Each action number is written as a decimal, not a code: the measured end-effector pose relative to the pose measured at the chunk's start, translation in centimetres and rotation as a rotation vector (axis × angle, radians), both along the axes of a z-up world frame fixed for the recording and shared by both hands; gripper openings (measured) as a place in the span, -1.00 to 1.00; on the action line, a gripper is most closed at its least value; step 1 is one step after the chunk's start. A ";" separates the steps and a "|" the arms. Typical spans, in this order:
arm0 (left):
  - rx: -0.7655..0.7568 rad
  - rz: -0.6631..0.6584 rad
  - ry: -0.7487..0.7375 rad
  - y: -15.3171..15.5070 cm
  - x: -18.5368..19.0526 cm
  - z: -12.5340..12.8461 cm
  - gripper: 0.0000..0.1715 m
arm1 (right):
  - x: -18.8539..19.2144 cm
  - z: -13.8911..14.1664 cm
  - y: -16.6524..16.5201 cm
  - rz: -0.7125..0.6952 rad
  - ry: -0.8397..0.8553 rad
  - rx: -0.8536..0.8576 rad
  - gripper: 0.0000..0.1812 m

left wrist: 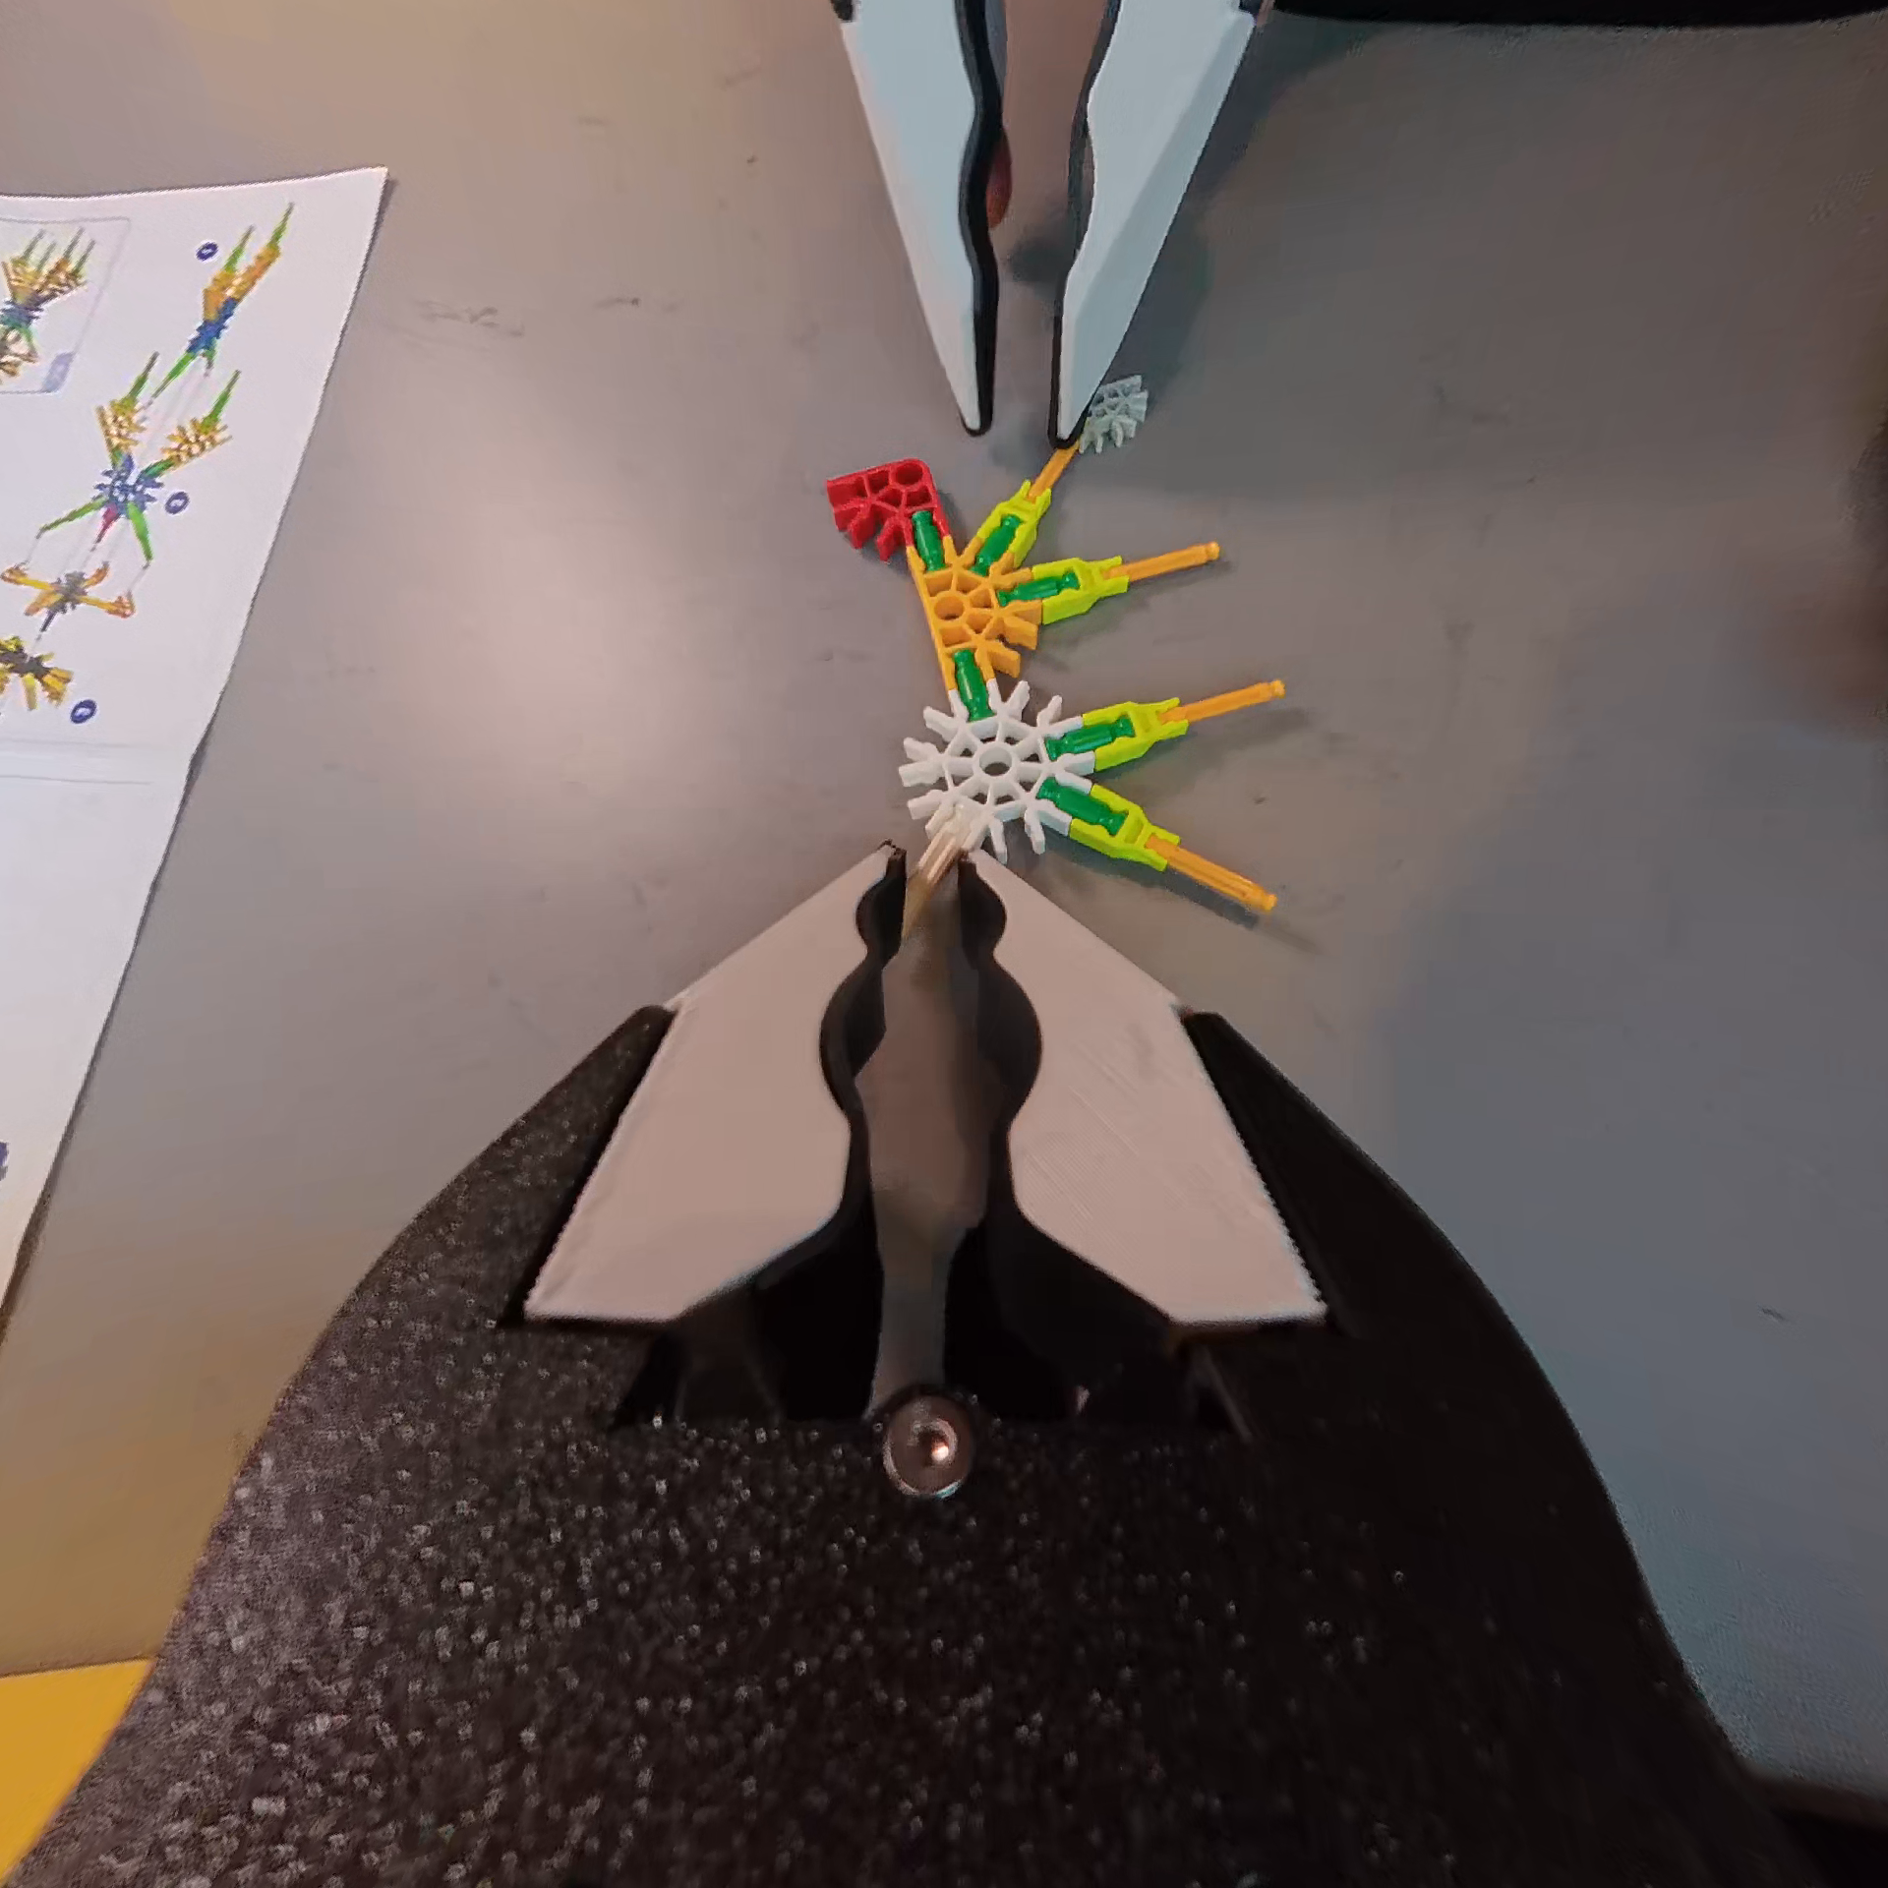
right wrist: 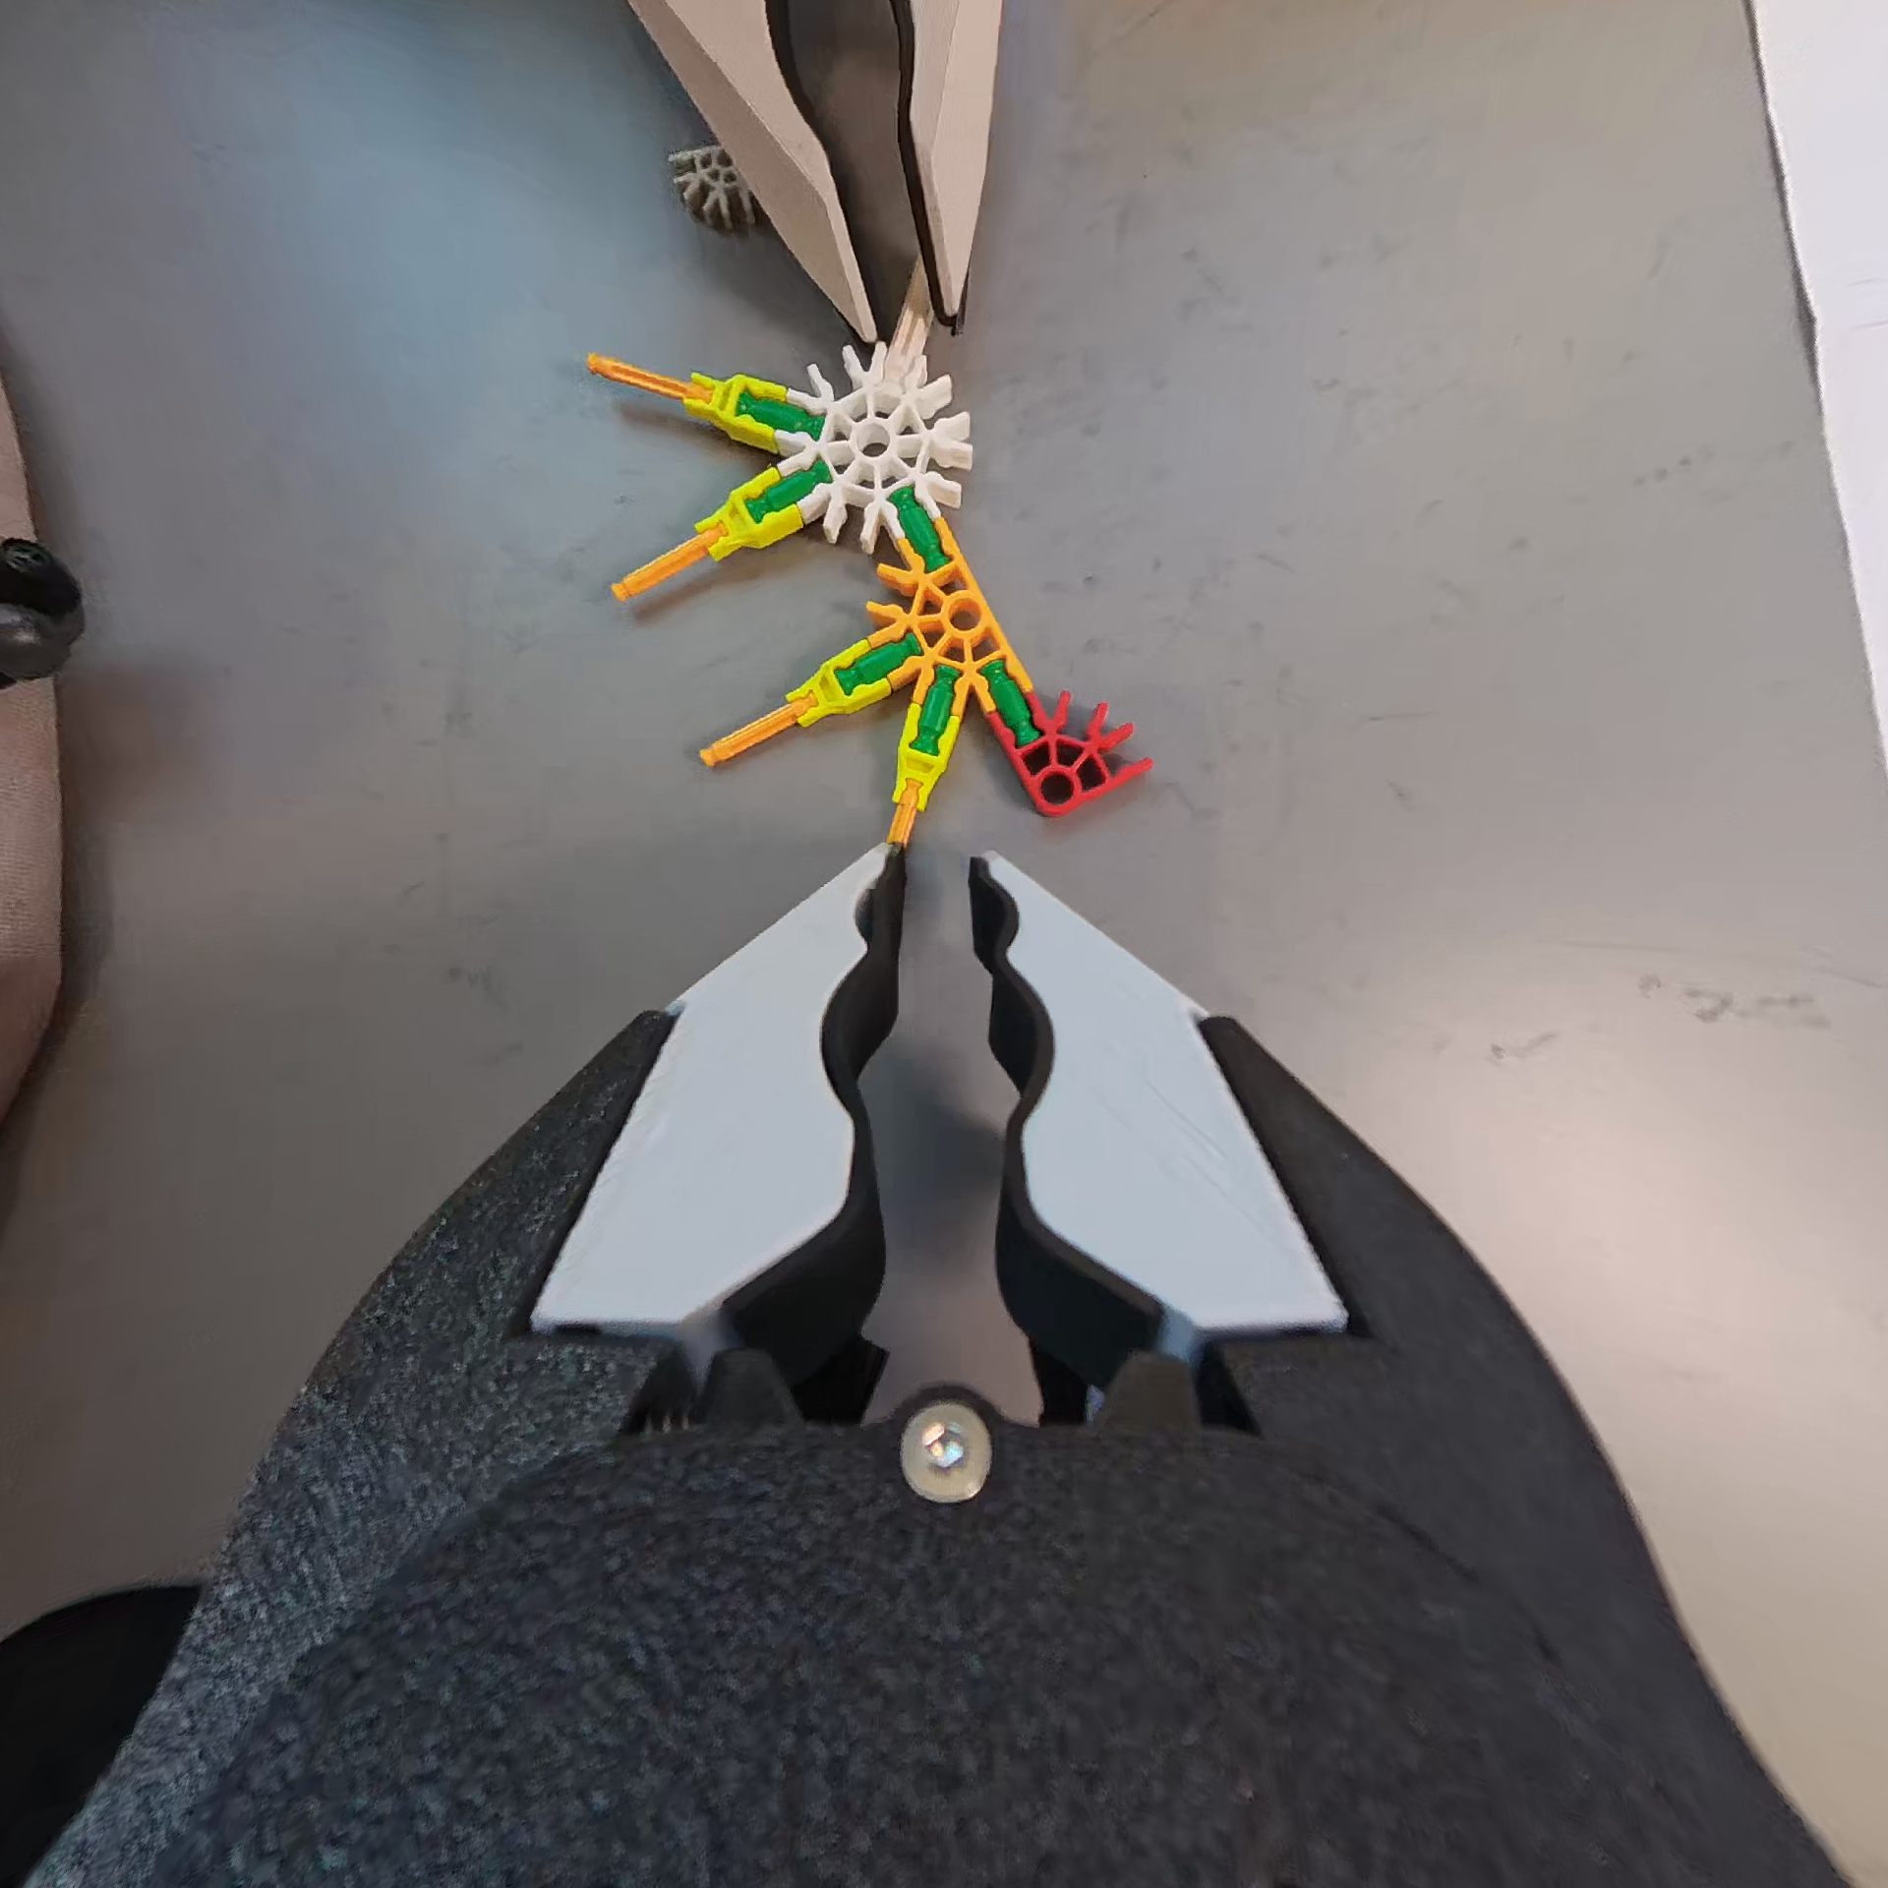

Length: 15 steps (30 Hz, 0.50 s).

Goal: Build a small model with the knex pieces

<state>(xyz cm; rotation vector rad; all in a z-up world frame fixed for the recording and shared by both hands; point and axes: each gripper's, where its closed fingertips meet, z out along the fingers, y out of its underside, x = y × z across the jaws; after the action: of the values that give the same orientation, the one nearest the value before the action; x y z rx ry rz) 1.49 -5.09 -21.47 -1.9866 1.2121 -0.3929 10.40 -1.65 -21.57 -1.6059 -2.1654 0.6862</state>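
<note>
My left gripper clamped on pale rod plugged into white snowflake hub of toy assembly, flat on grey table. My right gripper jaws apart, holding nothing; its left fingertip touches end of orange rod. Red corner piece just beyond right gripper. Loose grey hub beside right gripper. Instruction sheet off to my left.

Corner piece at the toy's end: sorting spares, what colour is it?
Red corner piece, clearest in the left wrist view.
</note>
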 end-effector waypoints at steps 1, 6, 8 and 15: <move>-0.001 0.008 -0.012 0.1 -0.1 0.2 -0.88 | -0.1 0.0 0.1 -0.010 0.003 -0.001 -0.92; 0.060 0.108 -0.062 1.8 -1.5 1.6 -0.81 | -0.1 0.0 1.5 -0.107 0.009 -0.006 -1.00; 0.104 0.141 -0.123 2.4 -1.7 2.9 -0.74 | 0.1 0.0 2.4 -0.156 0.011 -0.011 -1.00; 0.180 0.202 -0.375 3.2 -2.3 7.1 -0.63 | 0.8 0.8 2.7 -0.135 0.050 -0.001 -0.90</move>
<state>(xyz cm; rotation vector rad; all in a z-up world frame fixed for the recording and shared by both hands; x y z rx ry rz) -0.84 -1.86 -14.35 -1.7621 0.7766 -0.5078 11.23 1.09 -20.81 -1.6989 -2.0011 0.6782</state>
